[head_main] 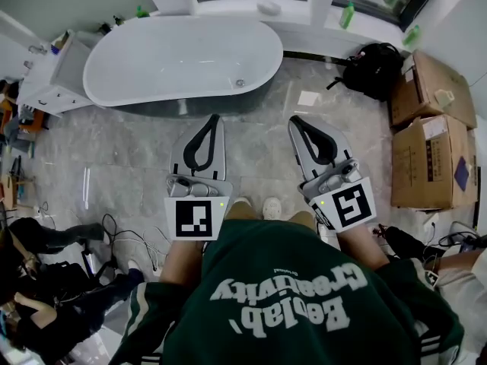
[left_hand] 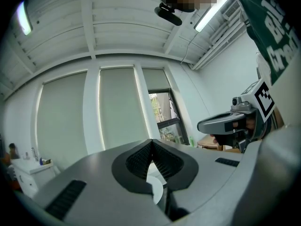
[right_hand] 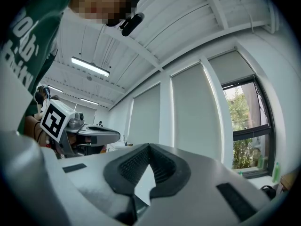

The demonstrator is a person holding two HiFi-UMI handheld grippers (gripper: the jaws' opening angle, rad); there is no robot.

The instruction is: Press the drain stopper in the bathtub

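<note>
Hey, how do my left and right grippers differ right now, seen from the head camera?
The left gripper points almost straight at the bathtub; the right gripper slants, tip leaning toward the left one. The left gripper's marker cube sits square to the camera; the right gripper's is turned at an angle. Shared: both jaws shut on nothing, both short of the bathtub.

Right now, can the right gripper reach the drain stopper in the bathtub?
Probably not yet. The right gripper hangs over the floor, short of the bathtub, and the drain stopper lies inside, beyond the rim. Nothing seems to block the way.
</note>
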